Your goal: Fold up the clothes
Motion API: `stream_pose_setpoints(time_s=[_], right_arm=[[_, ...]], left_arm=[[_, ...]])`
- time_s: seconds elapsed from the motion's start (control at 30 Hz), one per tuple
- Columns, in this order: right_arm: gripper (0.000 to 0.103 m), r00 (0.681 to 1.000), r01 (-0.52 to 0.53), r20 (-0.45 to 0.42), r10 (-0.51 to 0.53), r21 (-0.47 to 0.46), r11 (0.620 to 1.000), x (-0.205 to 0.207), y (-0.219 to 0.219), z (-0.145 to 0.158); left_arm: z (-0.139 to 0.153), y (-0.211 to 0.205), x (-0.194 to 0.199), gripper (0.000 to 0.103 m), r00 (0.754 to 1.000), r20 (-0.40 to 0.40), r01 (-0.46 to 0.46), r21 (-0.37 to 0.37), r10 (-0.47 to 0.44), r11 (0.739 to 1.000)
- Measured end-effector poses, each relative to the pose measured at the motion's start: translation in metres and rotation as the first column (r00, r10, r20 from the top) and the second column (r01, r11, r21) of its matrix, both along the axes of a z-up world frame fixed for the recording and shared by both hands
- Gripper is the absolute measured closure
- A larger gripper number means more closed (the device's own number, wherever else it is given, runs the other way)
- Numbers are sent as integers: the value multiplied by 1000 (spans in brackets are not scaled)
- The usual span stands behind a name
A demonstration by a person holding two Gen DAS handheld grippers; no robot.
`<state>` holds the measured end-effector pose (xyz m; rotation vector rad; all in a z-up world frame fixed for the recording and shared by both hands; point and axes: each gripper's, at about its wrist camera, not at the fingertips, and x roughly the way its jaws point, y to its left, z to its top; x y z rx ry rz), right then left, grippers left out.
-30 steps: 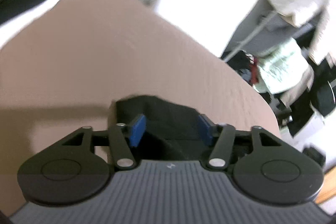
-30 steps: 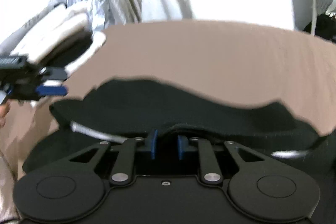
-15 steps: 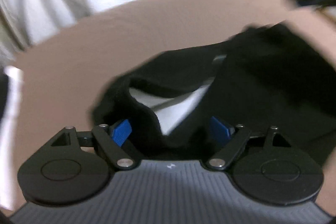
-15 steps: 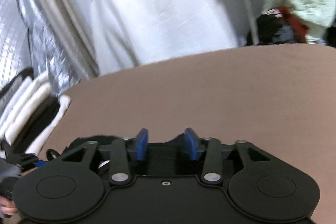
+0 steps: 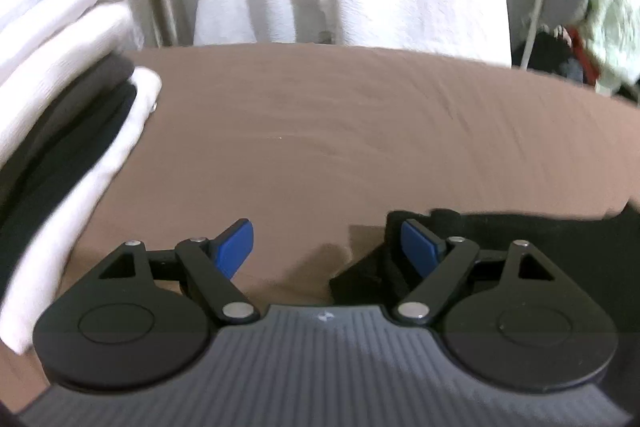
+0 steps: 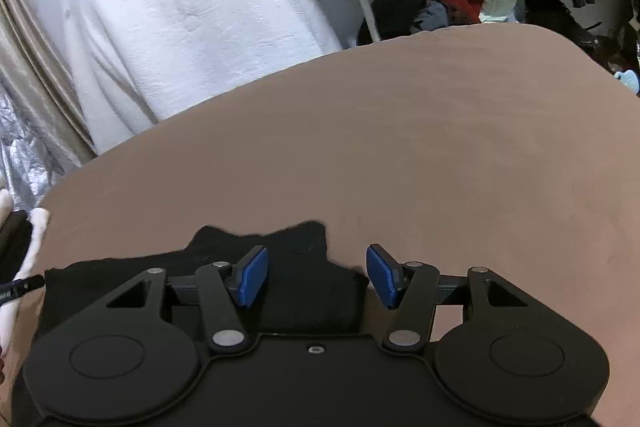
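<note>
Under both gripper bodies most of the black garment (image 6: 296, 267) is hidden, so its fold cannot be made out. Between the spread-apart blue pads of the right gripper (image 6: 317, 275) a corner of it lies on the brown table (image 6: 440, 155). The left gripper (image 5: 327, 246), jaws likewise apart, has the cloth only beneath its right finger, with stacked white and dark clothes (image 5: 68, 115) at the table's left edge.

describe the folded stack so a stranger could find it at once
Start at the wide brown surface and follow it to its left edge in the left wrist view. The folded stack lies there: white layers alternating with dark ones, unlike the single black garment lying flat.
</note>
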<state>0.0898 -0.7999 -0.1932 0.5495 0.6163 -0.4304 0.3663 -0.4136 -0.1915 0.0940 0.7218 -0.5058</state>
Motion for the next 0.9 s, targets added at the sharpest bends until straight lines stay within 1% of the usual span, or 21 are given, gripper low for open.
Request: stream_pose_setpoints(time_s=[0.07,0.1,0.17,0.23,0.27,0.3,0.33,0.37,0.4,0.43,0.47,0.5,0.53,0.57,0.63,0.73,0.8,0.87,0.9], right_arm=[[43,999,-38,-5,38,-26,999,7,3,-1],[43,998,-57,-7,56,-39,998,11,4,-2],[43,997,-66,-38,65,-43,997,21,2,-12],[43,996,-70,-58,67,-46,997,27,0,-23],[55,995,-87,-60,83,-66,994,31,2,-26],[83,994,-100,-64,93,-112,989,34,5,-26],[98,993,-109,-69,99,-167,980,38,8,-24],[98,994,-104,-58,93,-215,971,39,10,-21],[98,996,-89,-33,83,-236,968,36,10,-18],[98,997,-72,-6,73,-246,966,33,9,-14],[98,998,-64,4,67,-246,967,32,7,-11],[98,998,-60,-9,59,-241,969,33,5,-14],[98,998,-55,-29,50,-235,970,35,3,-17],[98,998,-51,-55,40,-231,972,37,1,-21],[98,995,-48,-100,25,-231,972,43,1,-26],[98,990,-54,-141,21,-235,970,52,4,-29],[98,986,-46,-165,12,-201,979,53,2,-34],[97,985,-29,-173,5,-133,991,50,-5,-39],[94,986,-6,-164,-9,-91,996,47,-10,-38]], left_arm=[[-2,9,2,21,996,-49,67,-100,-72,993],[-5,10,1,21,990,-64,119,-138,-128,983],[-15,5,1,21,979,-87,173,-136,-186,975],[-25,-4,2,21,972,-104,203,-96,-213,974],[-27,-8,1,21,971,-102,209,-77,-216,975],[-29,-11,0,21,972,-99,210,-59,-215,976],[-30,-13,1,21,973,-97,205,-52,-209,977],[-30,-12,1,21,975,-96,196,-55,-200,979],[-30,-9,2,21,977,-96,186,-68,-191,980],[-30,-5,4,21,978,-102,172,-85,-180,981],[-30,0,4,22,980,-106,155,-101,-166,983],[-30,4,5,27,984,-102,137,-113,-148,984],[-29,9,4,32,988,-85,122,-102,-130,987],[-28,11,6,40,990,-67,117,-83,-123,990],[-20,22,2,42,991,-31,128,-64,-130,990],[-10,33,-6,50,987,-14,158,-89,-159,984],[-7,32,-10,60,982,-4,189,-86,-190,978],[-9,22,-13,63,972,14,234,-54,-234,971],[-10,16,-16,63,968,22,253,-31,-252,967]])
